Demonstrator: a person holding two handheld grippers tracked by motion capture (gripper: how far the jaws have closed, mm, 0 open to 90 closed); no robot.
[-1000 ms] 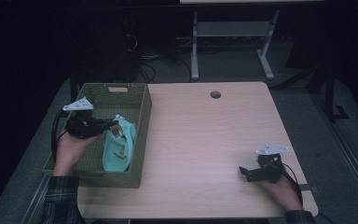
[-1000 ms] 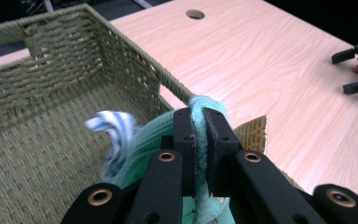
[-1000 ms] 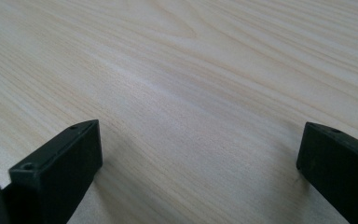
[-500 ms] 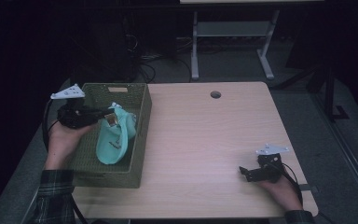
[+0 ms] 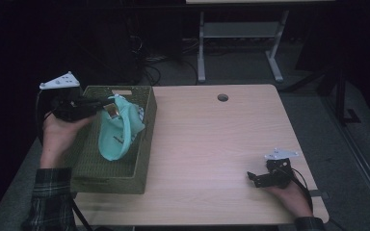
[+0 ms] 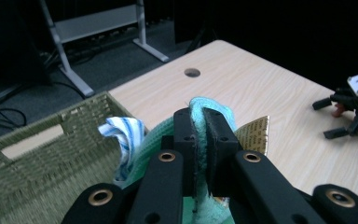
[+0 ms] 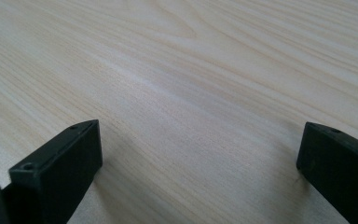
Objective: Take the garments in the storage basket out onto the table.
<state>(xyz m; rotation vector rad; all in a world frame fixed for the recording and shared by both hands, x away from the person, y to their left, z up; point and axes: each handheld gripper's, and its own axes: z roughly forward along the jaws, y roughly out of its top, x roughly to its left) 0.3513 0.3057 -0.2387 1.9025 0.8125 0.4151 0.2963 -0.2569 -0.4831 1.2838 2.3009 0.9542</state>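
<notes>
Item: teal cloth (image 5: pixel 118 134), being lifted from wicker basket (image 5: pixel 139 159) by left gripper (image 6: pixel 204 123), jaws clamping its fold. Right gripper (image 5: pixel 259 178) resting, jaws spread, empty. Next: clearing rim.

The left gripper (image 5: pixel 107 101) has lifted the mint-green cap (image 5: pixel 118 132) higher out of the wicker basket (image 5: pixel 125 180), toward its far end

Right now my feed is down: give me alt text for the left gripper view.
The left gripper, its black jaws shut, pinches a fold of a mint-green terry cloth with a gold paper tag. Behind it sits an olive woven basket holding a blue-striped white cloth, on a pale wooden table.
</notes>
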